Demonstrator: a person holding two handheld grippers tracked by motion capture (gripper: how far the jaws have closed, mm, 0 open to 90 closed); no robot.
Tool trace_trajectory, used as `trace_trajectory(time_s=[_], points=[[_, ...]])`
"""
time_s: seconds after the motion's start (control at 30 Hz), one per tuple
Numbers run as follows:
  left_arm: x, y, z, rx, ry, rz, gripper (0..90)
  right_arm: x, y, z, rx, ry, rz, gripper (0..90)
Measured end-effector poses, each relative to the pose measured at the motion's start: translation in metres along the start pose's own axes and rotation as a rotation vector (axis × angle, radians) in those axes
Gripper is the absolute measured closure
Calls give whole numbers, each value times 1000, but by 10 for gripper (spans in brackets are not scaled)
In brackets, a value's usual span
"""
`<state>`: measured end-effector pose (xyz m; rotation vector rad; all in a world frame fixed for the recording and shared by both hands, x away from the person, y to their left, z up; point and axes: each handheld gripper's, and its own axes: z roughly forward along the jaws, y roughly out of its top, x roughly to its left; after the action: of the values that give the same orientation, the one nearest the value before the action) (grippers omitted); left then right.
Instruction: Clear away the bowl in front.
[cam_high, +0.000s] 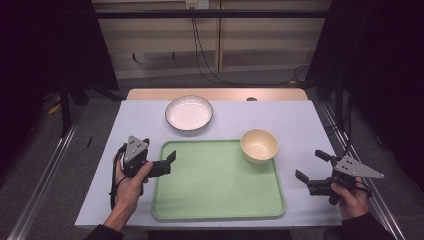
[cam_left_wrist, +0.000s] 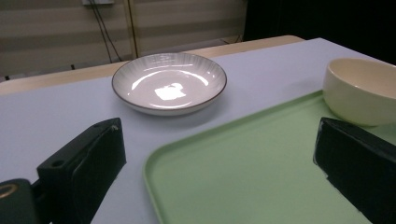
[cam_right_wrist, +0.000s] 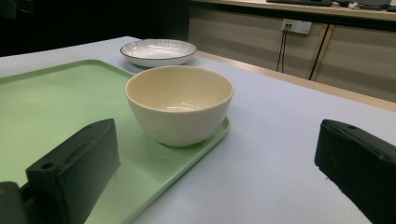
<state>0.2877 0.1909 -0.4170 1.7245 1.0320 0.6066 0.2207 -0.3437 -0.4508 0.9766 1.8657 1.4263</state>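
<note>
Left gripper (cam_high: 167, 162) released at the pale green plastic tray's (cam_high: 215, 185) left edge; right gripper (cam_high: 311, 172) released, lower right, facing the cream ceramic bowl (cam_high: 259, 145).

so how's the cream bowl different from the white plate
The cream bowl is deep with tall walls; the white plate is shallow and wider. The cream bowl is plain, while the white plate has a dark rim line and ribbed edge. The cream bowl sits in the green tray's far right corner; the white plate rests on the table beyond it. Both are upright, round and empty.
</note>
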Motion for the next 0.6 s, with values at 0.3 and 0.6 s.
trace_trajectory(time_s=[0.3, 0.6], points=[[6, -20, -27, -12, 3, -28, 18, 0, 0, -1, -2, -3, 2, 0], [12, -35, -52, 5, 31, -53, 22, 0, -1, 0, 6, -3, 5, 0]])
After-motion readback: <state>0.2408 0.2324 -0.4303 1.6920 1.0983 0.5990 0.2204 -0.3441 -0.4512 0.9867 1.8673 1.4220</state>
